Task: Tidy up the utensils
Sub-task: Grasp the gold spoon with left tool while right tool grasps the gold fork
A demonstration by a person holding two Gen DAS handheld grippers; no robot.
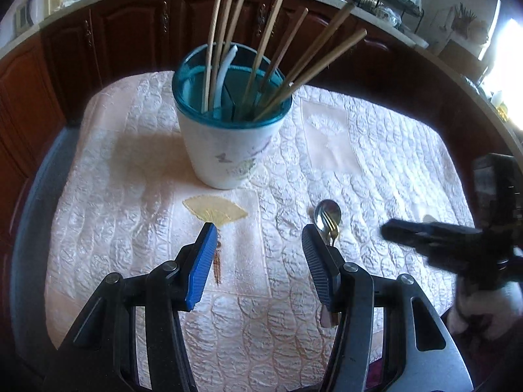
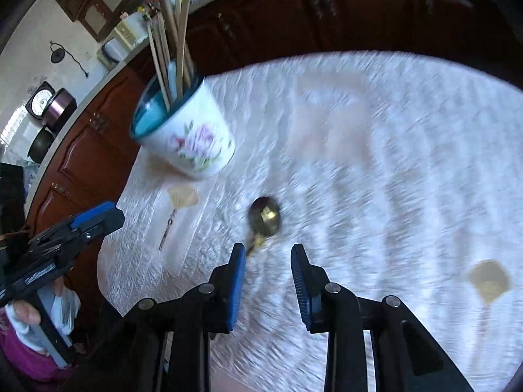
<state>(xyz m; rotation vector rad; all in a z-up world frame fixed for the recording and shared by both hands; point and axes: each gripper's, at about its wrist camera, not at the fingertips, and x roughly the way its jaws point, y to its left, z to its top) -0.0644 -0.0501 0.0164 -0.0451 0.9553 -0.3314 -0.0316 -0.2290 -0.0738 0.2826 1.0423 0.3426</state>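
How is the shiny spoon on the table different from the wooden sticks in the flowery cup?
The shiny metal spoon lies flat on the quilted tablecloth; the long wooden chopsticks stand leaning in the flowery white cup. The spoon has a round bowl; the chopsticks are thin and straight. Neither is held by a claw.

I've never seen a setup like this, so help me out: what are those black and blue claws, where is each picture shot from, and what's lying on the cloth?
Each claw is a hand-held two-finger gripper with a camera looking along its fingers. One picture comes from the left gripper, the other from the right gripper; each also shows the other gripper at its edge. On the quilted tablecloth stands a flowered cup holding chopsticks. Nearer lie a spoon and a fork, overlapping. Both grippers are open, holding nothing.
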